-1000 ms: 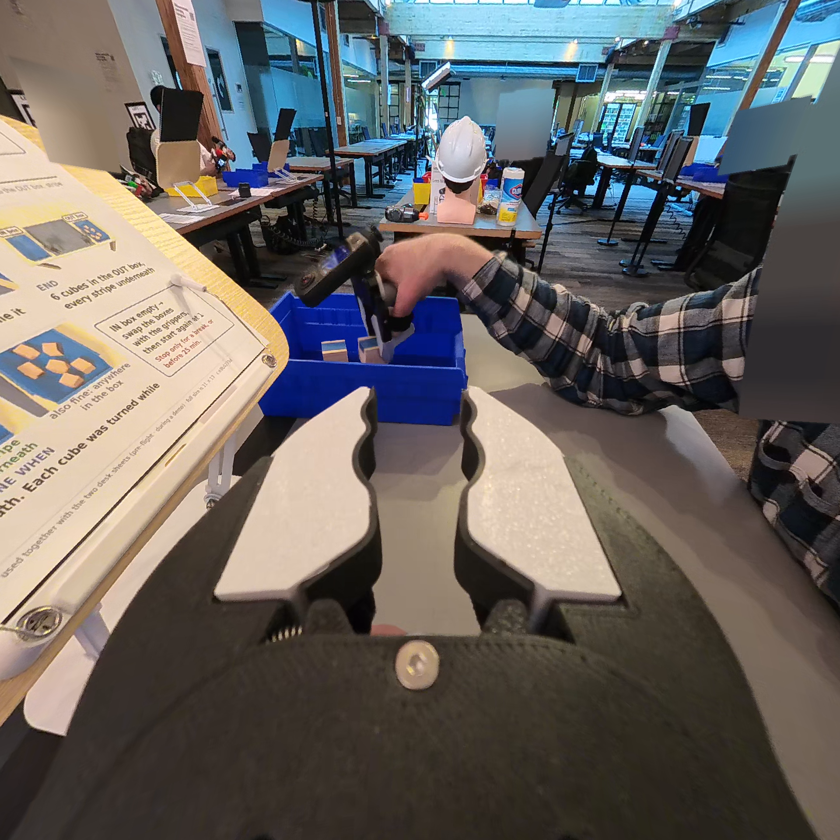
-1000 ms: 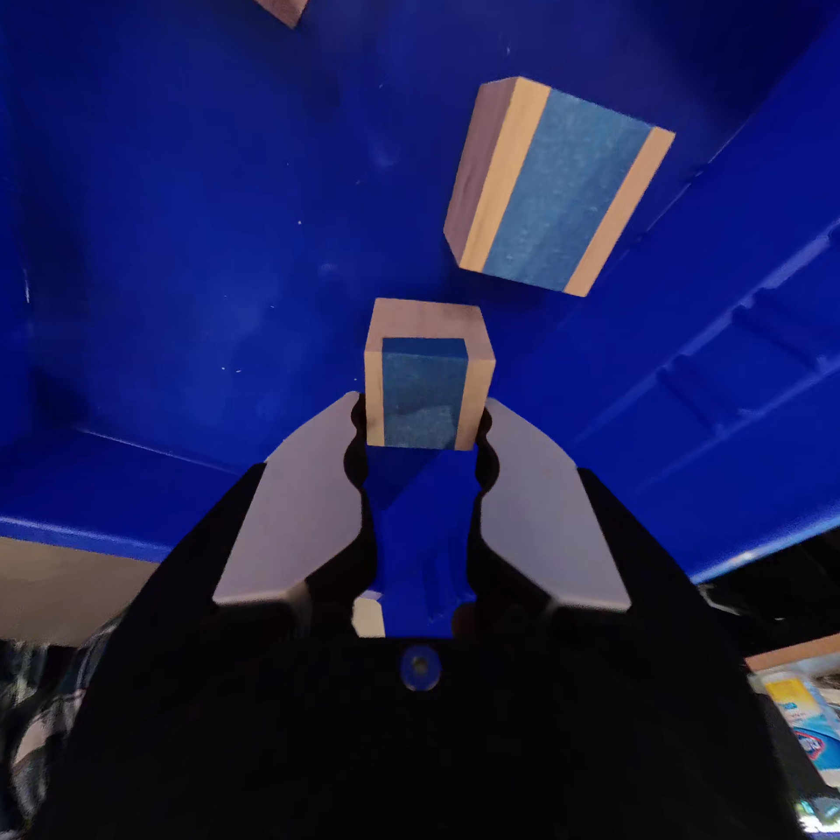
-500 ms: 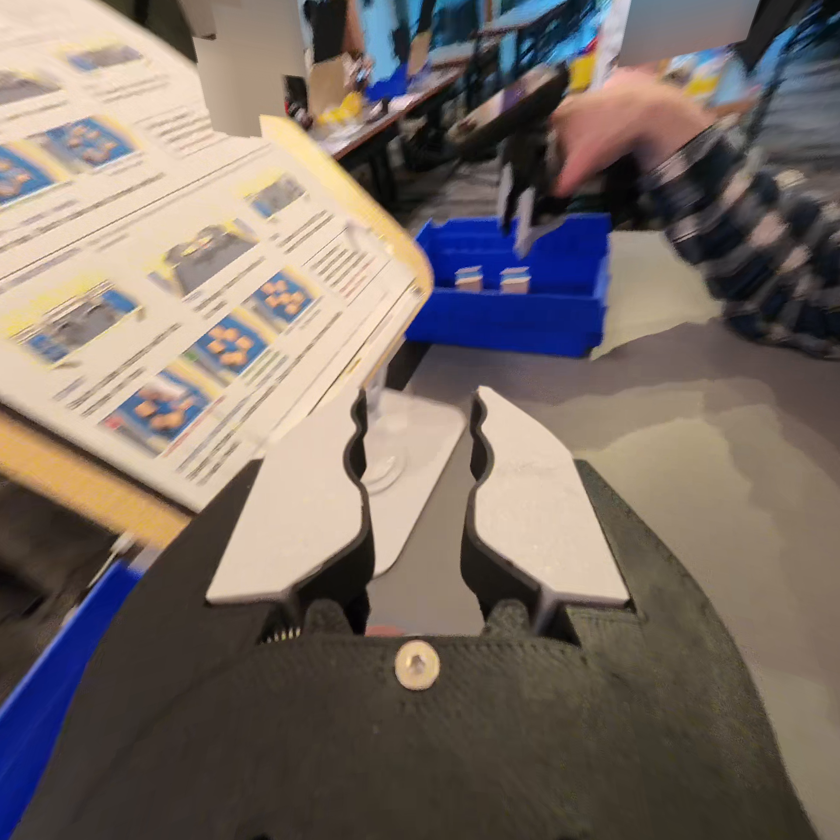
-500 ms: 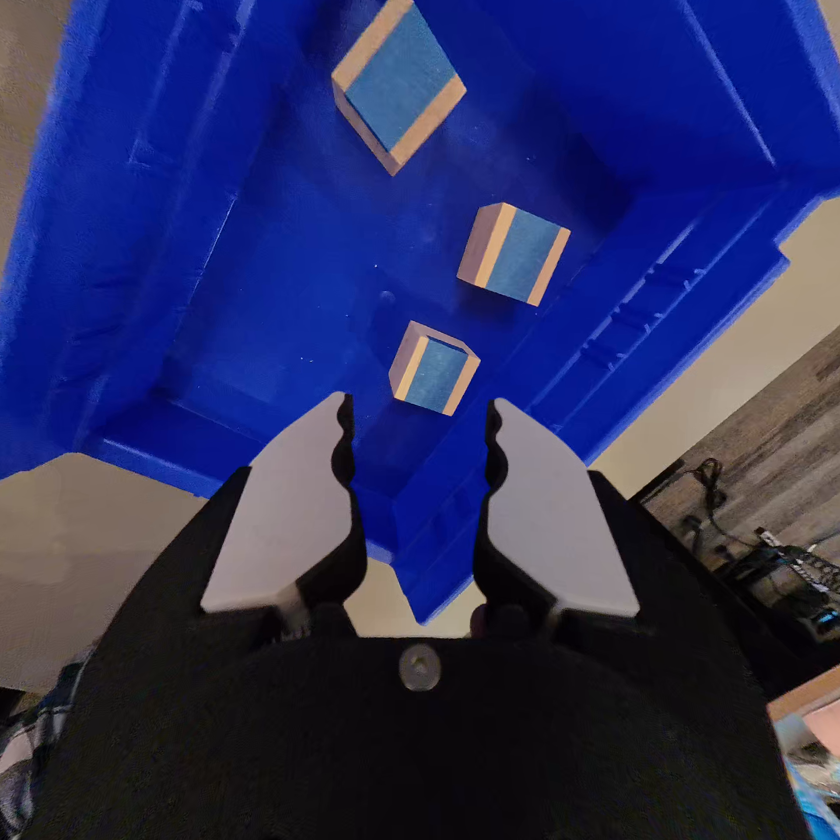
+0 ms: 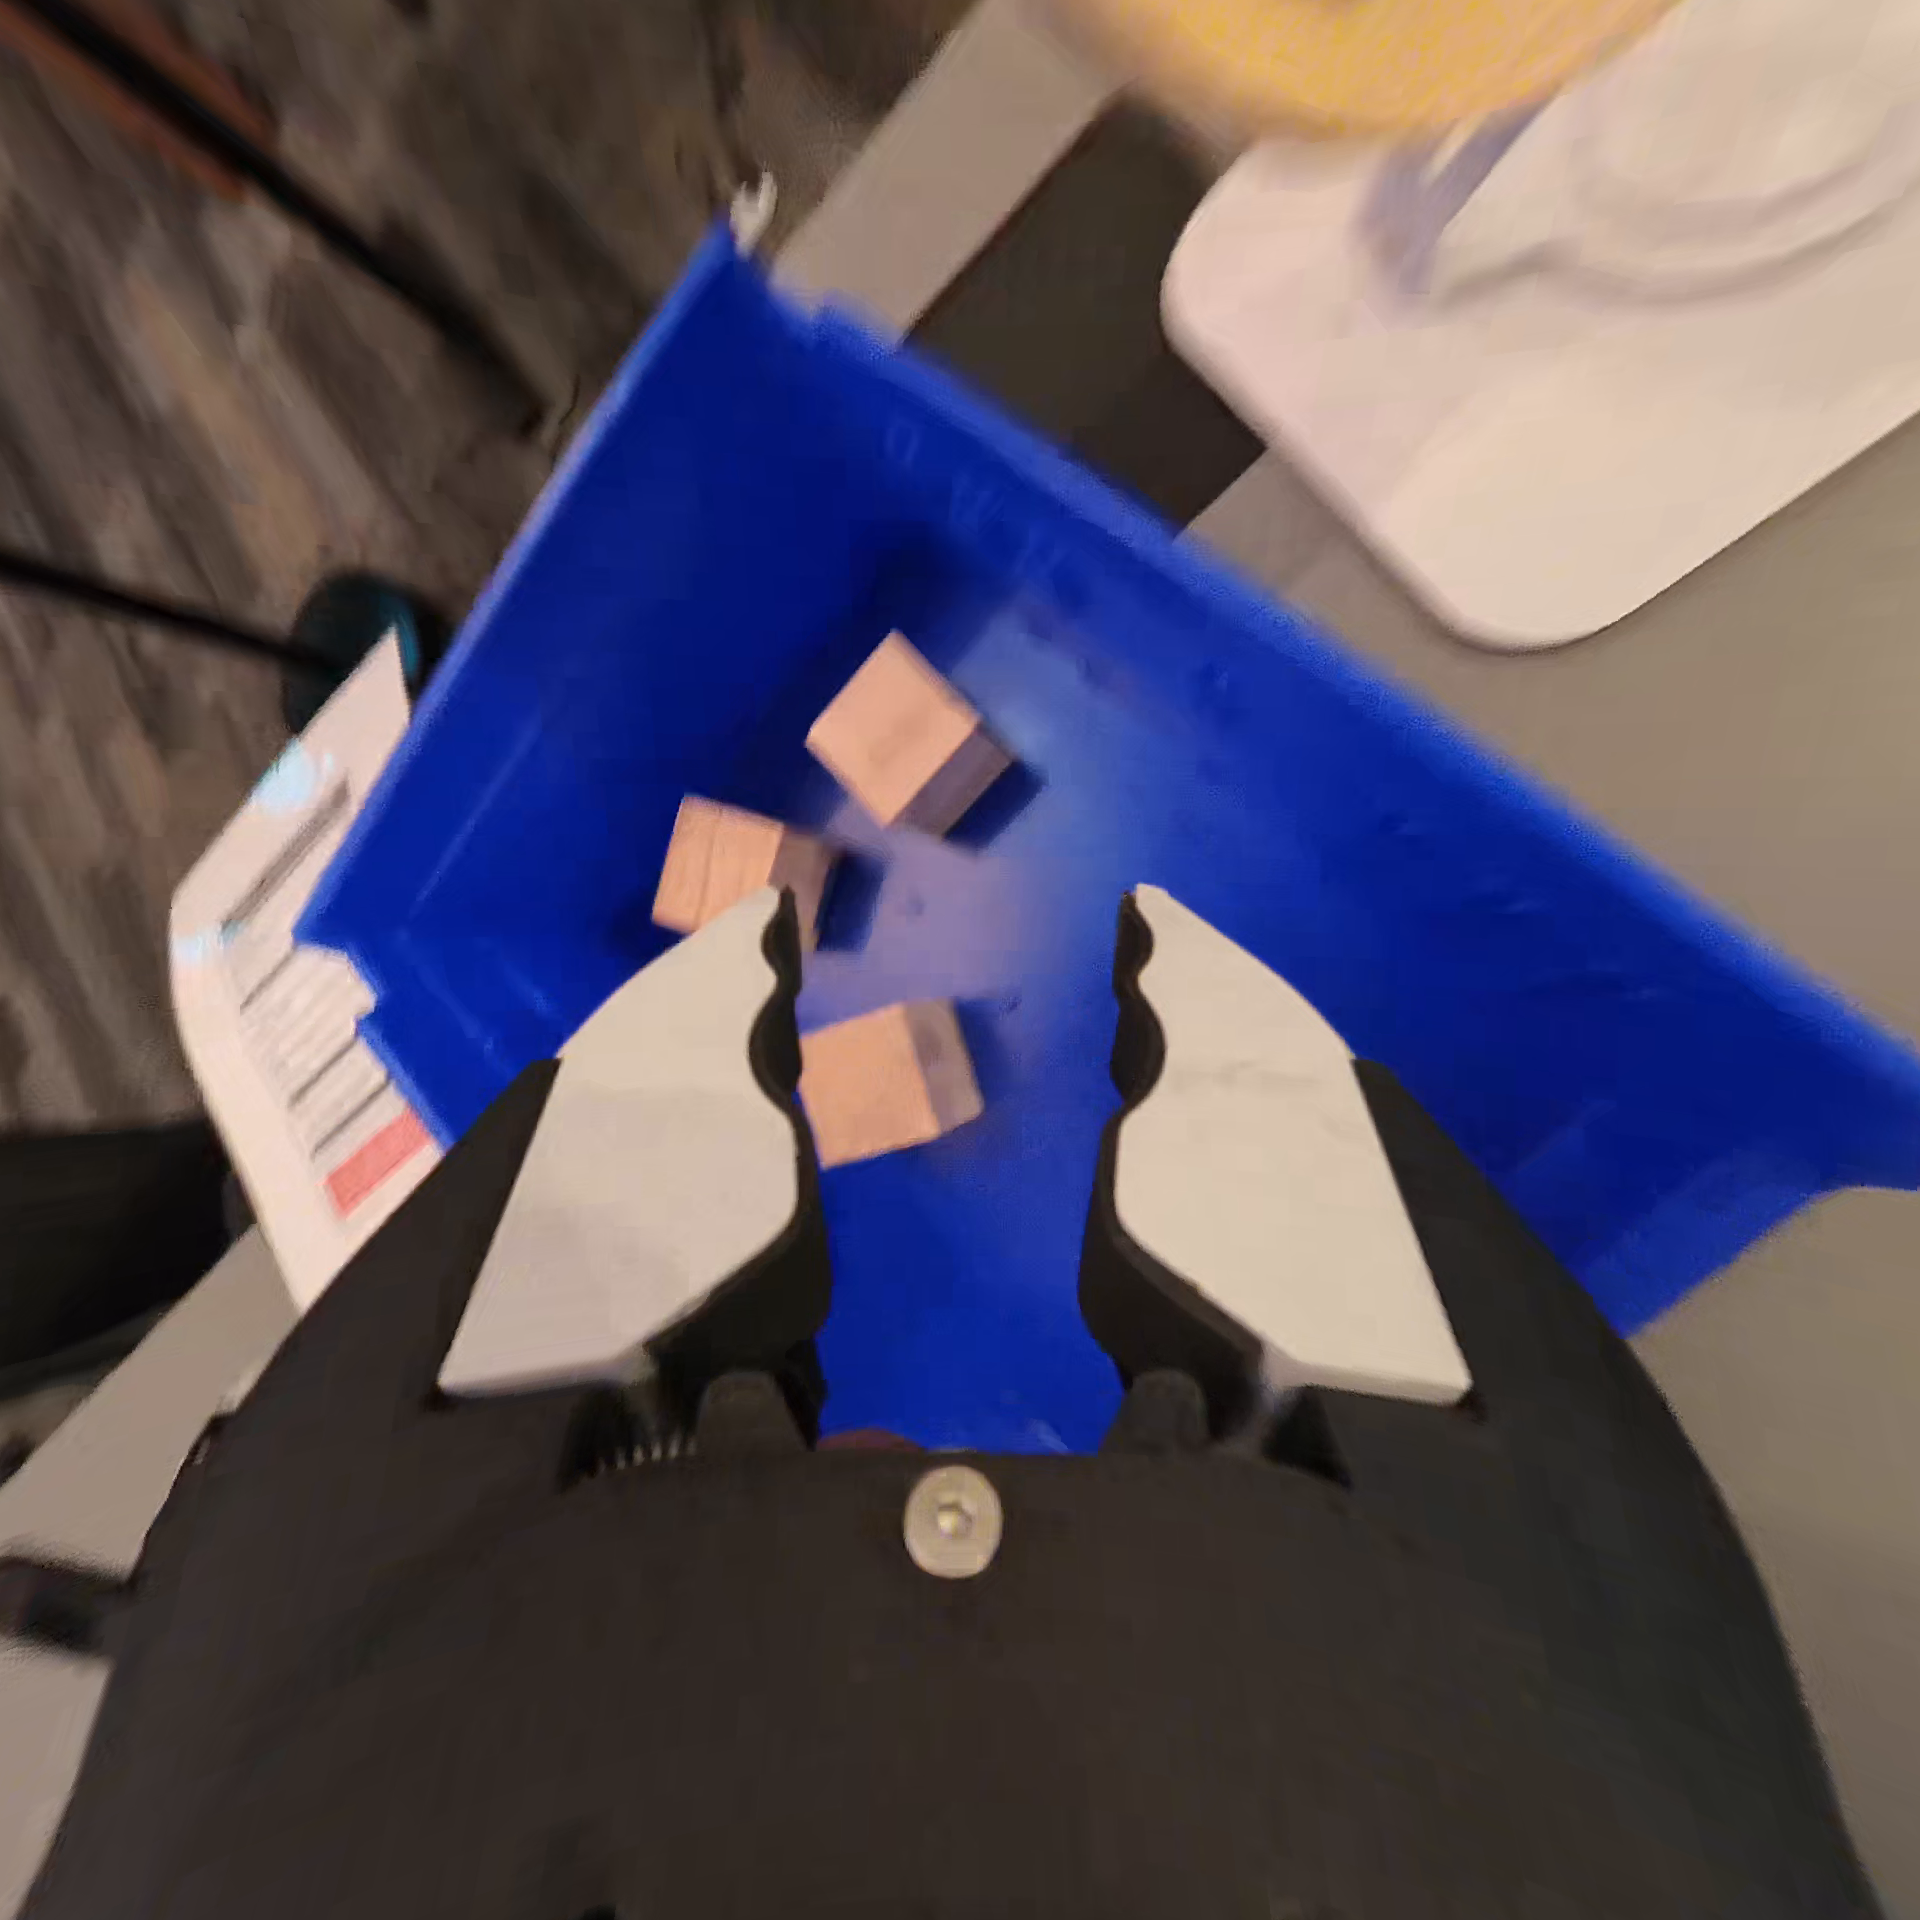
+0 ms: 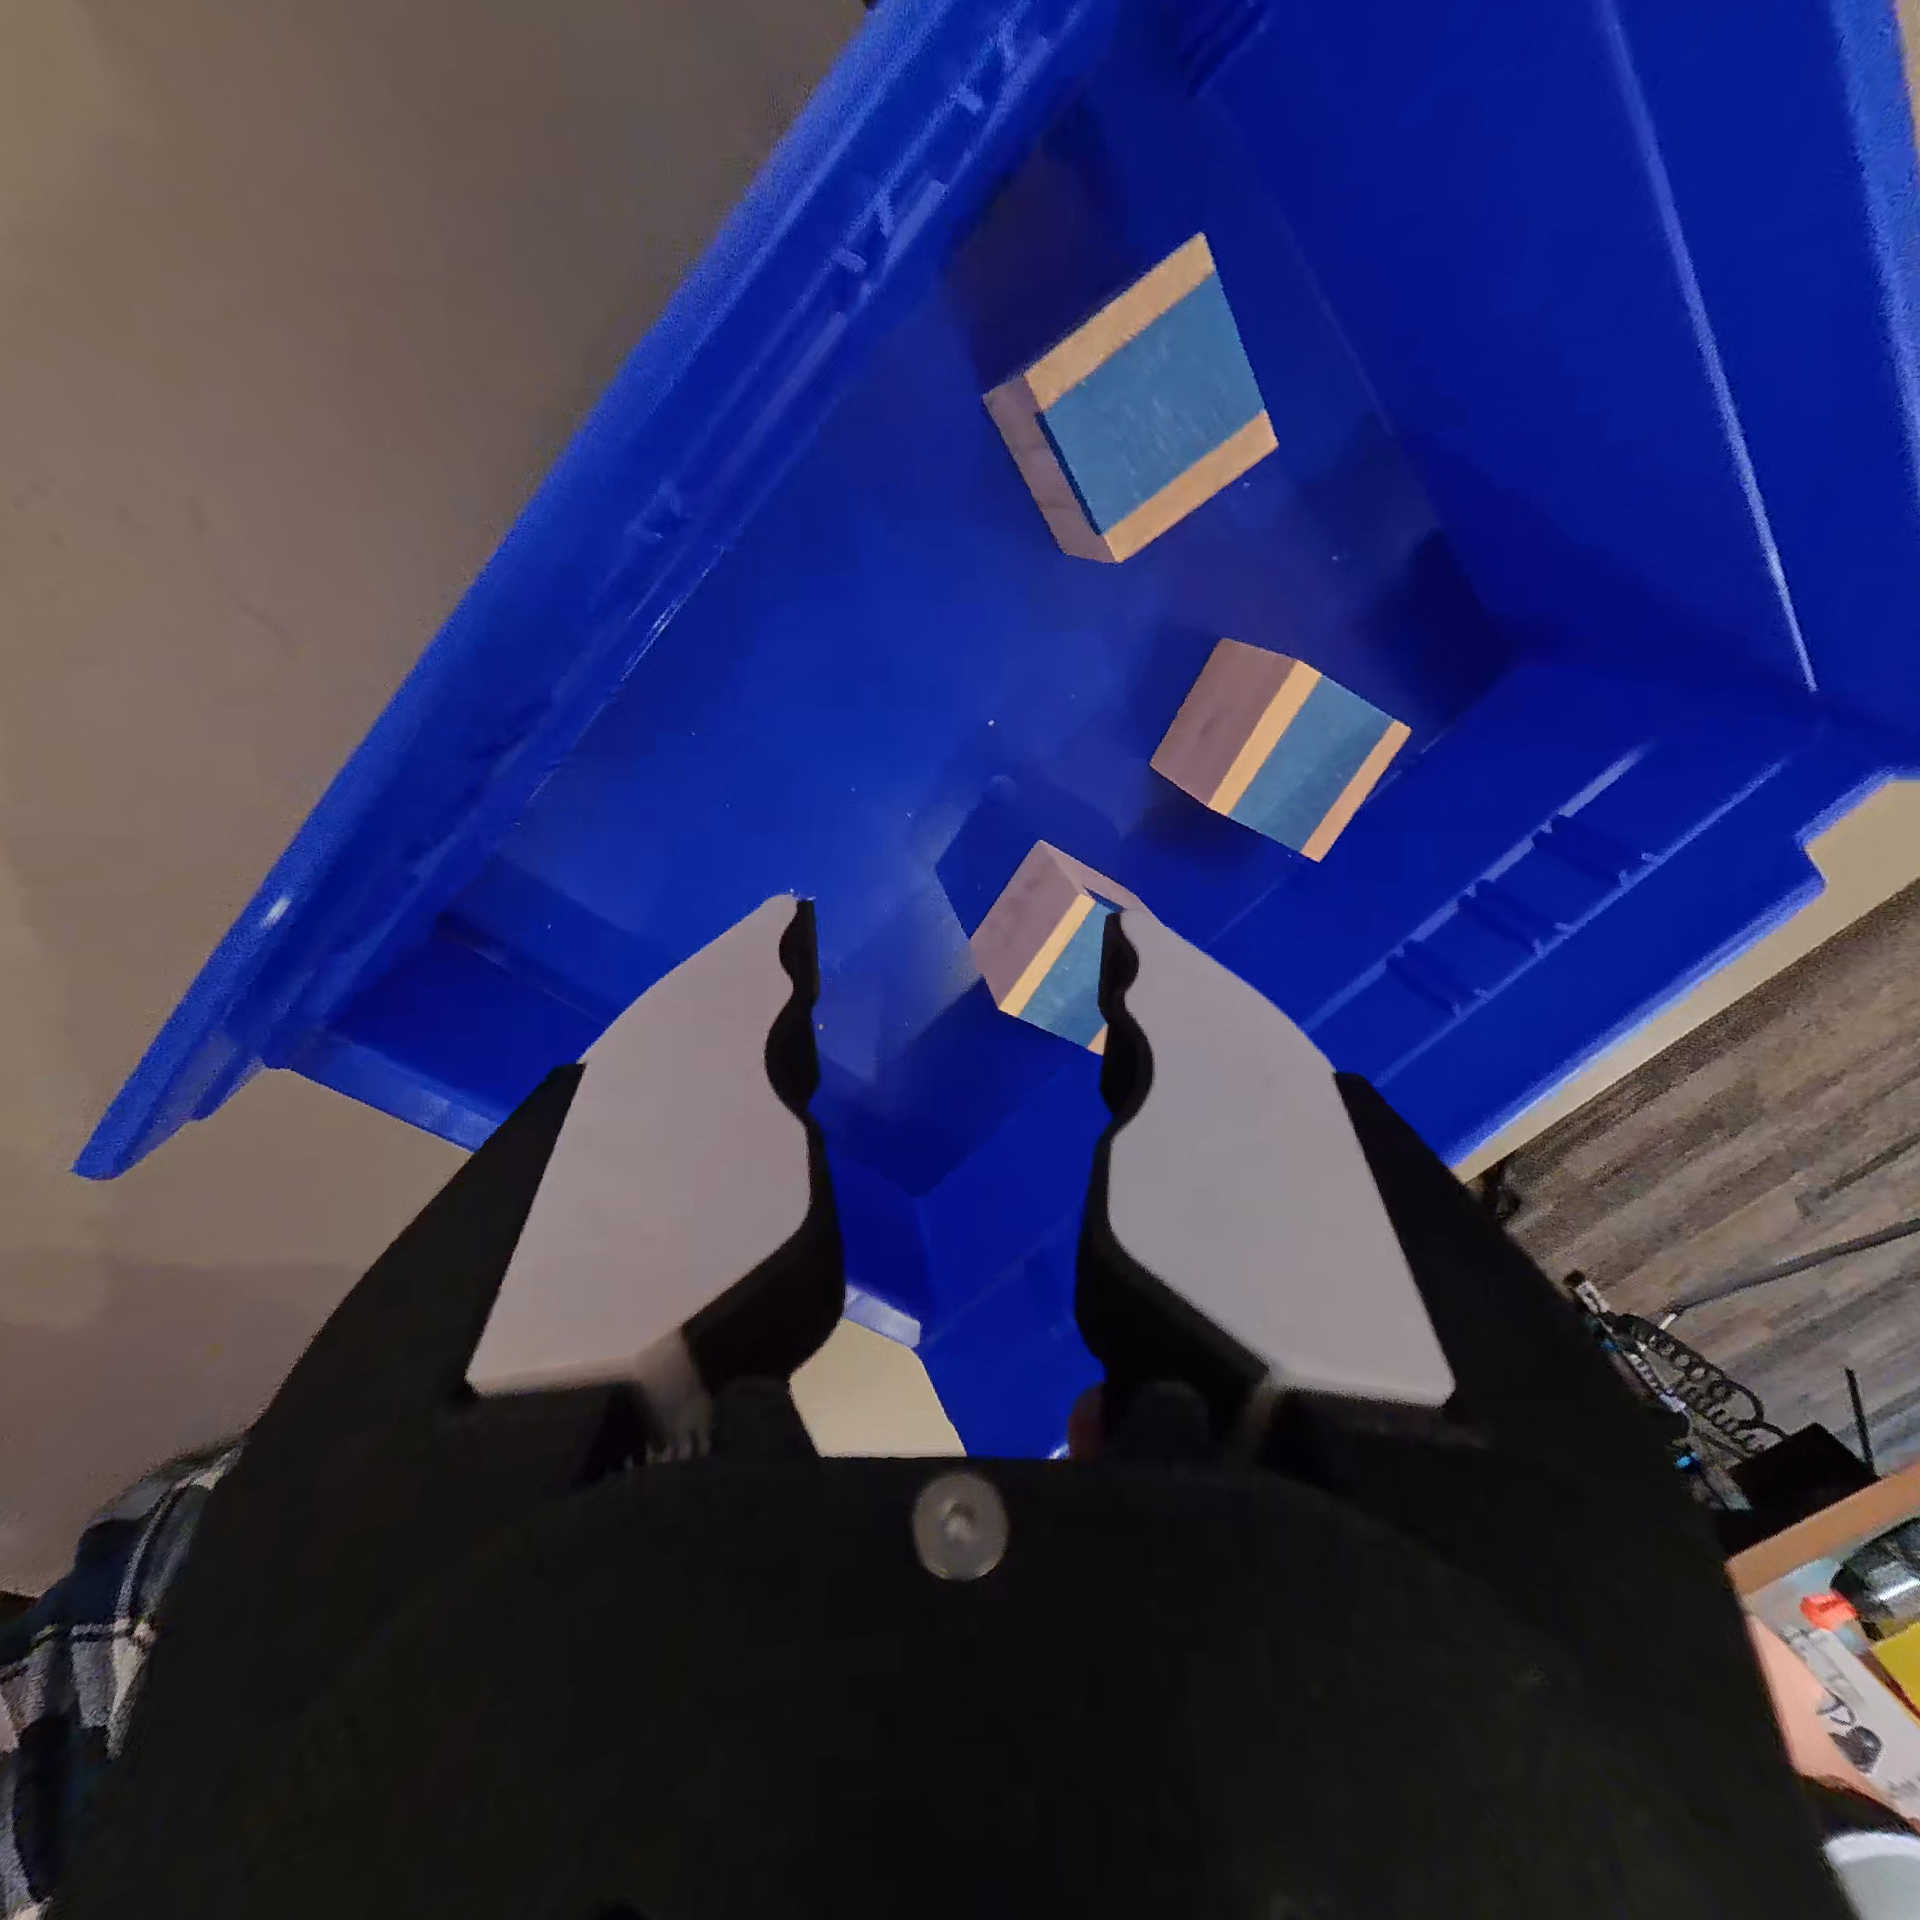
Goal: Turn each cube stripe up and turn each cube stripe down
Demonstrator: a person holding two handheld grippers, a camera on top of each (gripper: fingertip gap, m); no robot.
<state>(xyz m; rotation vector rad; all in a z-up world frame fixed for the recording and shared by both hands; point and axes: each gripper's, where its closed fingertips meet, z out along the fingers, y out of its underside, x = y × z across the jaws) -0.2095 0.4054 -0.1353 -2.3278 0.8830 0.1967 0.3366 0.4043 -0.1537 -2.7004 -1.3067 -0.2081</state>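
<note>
In the blurred left wrist view my left gripper [image 5: 956, 914] is open and empty above a blue bin [image 5: 1455, 935]. Three wooden cubes lie in that bin with plain faces up: one far [image 5: 894, 732], one at the left fingertip [image 5: 727, 868], one between the fingers but well below them [image 5: 883, 1081]. In the right wrist view my right gripper [image 6: 956, 925] is open and empty above a second blue bin [image 6: 623, 675]. Three cubes lie there with blue stripes up: far [image 6: 1143, 405], middle [image 6: 1283, 753], near [image 6: 1049, 961], partly behind my right fingertip [image 6: 1127, 956].
A white base plate [image 5: 1558, 416] of the instruction stand lies on the grey table beyond the left bin. A printed sheet [image 5: 291, 997] lies by that bin's left wall. The table edge and floor show at upper left. A plaid sleeve [image 6: 73, 1621] shows at lower left in the right wrist view.
My right gripper let go of the striped cube in its bin, opened and drew back upward. My left gripper swung from facing the room down over the other bin, staying open.
</note>
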